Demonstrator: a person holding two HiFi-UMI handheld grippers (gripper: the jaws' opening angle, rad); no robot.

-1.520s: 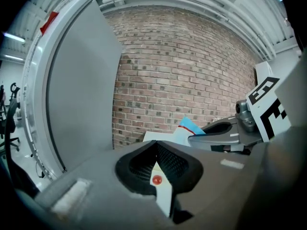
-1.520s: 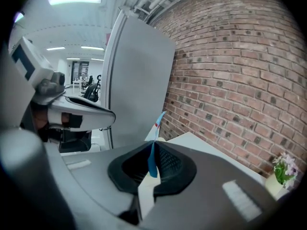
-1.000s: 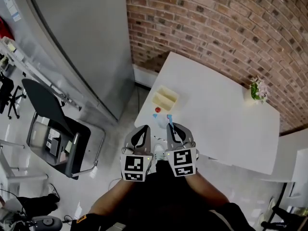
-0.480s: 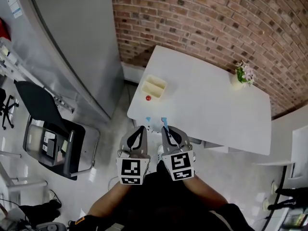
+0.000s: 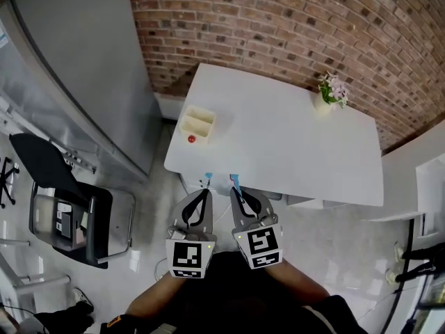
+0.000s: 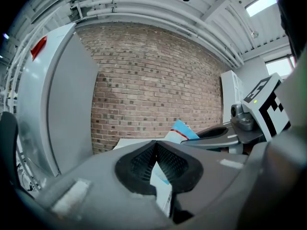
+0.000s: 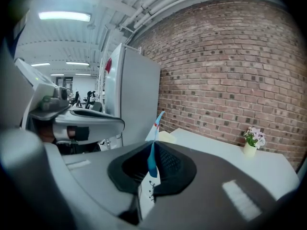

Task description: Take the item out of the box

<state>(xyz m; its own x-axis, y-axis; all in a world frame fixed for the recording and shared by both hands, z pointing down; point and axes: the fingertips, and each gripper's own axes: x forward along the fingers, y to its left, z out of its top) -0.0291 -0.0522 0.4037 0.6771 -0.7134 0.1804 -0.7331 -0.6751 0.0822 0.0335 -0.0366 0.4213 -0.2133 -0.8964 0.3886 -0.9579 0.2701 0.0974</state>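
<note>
Far left: a tall grey cabinet (image 5: 76, 61) stands by the brick wall (image 5: 278, 19), with a black chair (image 5: 45, 165) on the pale floor in front of it
Box: a cream box (image 5: 197, 123) with two compartments sits at the left end of the white table (image 5: 292, 152), close to the edge; what lies inside it cannot be made out
Red object: a small red object (image 5: 191, 139) rests on the table just beside the box, on its near side and outside it
Left hand-held gripper: the left hand-held gripper (image 5: 205, 190) is held up at the table's near edge, its jaws clamped on a thin blue-and-white slip (image 6: 160, 183)
Right hand-held gripper: the right hand-held gripper (image 5: 236, 190), just beside the left one, has its jaws closed on a second slip (image 7: 151, 159), which is blue with a red stripe near the tip and seen edge-on
Slips: both are outside the box, up in the jaws on the person's side of the table
Far right: a small pot of pink flowers (image 5: 327, 92) stands at the table's far corner, near the brick wall
</note>
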